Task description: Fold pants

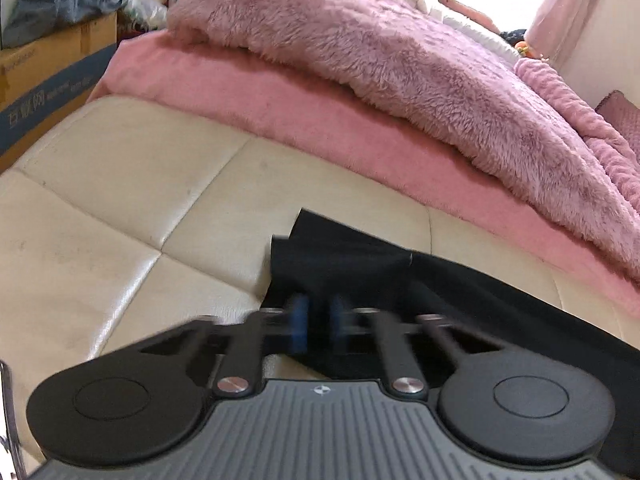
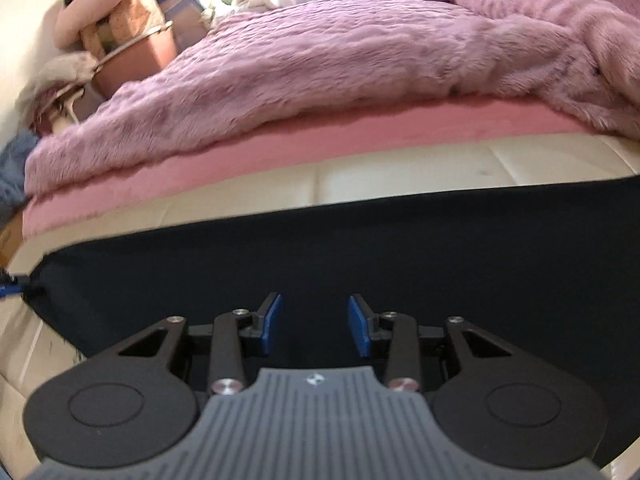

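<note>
Black pants [image 2: 360, 240] lie spread along the cream padded bed edge [image 1: 120, 200]. In the left wrist view their left end [image 1: 340, 256] is bunched up, with a corner folded over. My left gripper [image 1: 318, 322] has its blue pads close together with the black cloth between them, and the view is blurred. My right gripper [image 2: 314, 324] is open just above the middle of the pants, its blue pads [image 2: 272, 322] apart with only flat cloth under them. The left gripper's blue tip shows at the far left of the right wrist view [image 2: 10, 286].
A fluffy mauve blanket [image 1: 400, 64] lies over a pink sheet [image 1: 280, 120] behind the pants. Cardboard boxes [image 1: 48, 72] stand at the left of the bed. Bags and bundles [image 2: 128, 40] are piled at the far left.
</note>
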The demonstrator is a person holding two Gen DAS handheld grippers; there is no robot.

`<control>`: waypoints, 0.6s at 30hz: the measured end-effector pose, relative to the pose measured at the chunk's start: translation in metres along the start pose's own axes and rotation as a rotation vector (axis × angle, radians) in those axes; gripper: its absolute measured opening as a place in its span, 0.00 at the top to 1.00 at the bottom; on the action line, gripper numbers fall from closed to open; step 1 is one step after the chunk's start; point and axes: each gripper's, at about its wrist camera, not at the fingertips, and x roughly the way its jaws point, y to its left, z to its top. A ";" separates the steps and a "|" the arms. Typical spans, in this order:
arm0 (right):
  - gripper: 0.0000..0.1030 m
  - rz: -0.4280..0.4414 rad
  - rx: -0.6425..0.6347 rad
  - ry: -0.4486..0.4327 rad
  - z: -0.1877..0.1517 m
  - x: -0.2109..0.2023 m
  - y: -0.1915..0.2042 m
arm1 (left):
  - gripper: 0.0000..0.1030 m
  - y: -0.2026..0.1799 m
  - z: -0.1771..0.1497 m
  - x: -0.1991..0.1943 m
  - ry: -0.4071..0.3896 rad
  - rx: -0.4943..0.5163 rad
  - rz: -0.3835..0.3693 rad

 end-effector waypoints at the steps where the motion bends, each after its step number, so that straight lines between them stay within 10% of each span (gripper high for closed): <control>1: 0.67 -0.002 -0.010 0.008 -0.002 0.000 0.006 | 0.95 -0.001 0.000 -0.004 -0.025 0.008 -0.005; 8: 0.67 -0.071 -0.090 0.082 -0.011 0.018 0.027 | 0.96 -0.010 0.028 -0.020 -0.062 0.167 -0.046; 14: 0.66 -0.113 -0.142 0.108 -0.009 0.023 0.034 | 0.99 0.000 0.047 0.021 0.127 0.288 0.066; 18: 0.63 -0.117 -0.142 0.120 -0.009 0.023 0.033 | 0.83 0.025 0.043 0.009 0.092 0.217 0.029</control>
